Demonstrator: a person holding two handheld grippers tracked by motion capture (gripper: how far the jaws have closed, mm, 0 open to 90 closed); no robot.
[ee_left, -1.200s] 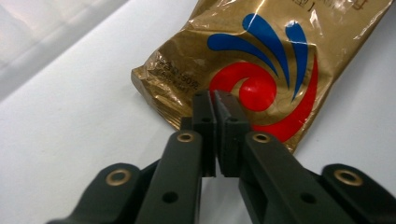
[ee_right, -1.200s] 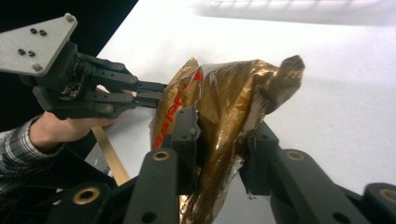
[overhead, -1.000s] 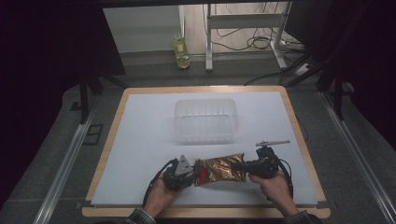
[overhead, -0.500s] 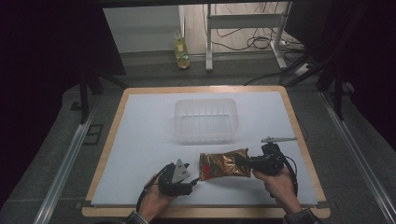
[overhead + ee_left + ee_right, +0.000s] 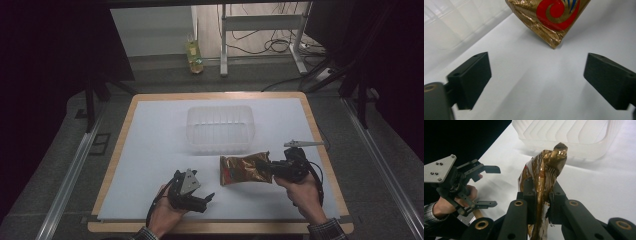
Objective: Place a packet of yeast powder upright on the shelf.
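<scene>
A gold foil snack packet (image 5: 245, 169) with a red swirl hangs just above the white mat, held by its right end. My right gripper (image 5: 272, 170) is shut on it; in the right gripper view the crumpled foil (image 5: 544, 175) is pinched between the two black jaws (image 5: 541, 195). My left gripper (image 5: 209, 200) sits lower left of the packet, apart from it. Its jaws have just been opening, and the pads (image 5: 471, 77) stand wide with only bare mat between them. The packet's corner (image 5: 549, 17) lies ahead of them. A clear plastic tub (image 5: 220, 127) stands behind the packet.
The white mat (image 5: 150, 150) lies on a wooden board (image 5: 120, 145). A yellow-green bottle (image 5: 194, 52) stands on the floor beyond the table, near metal frame legs (image 5: 223, 40) and cables. My left gripper (image 5: 496, 186) also appears in the right gripper view, at the left.
The left gripper has let go of the packet's left end, opened and drawn back to the lower left. The right gripper has carried the packet slightly up and to the right.
</scene>
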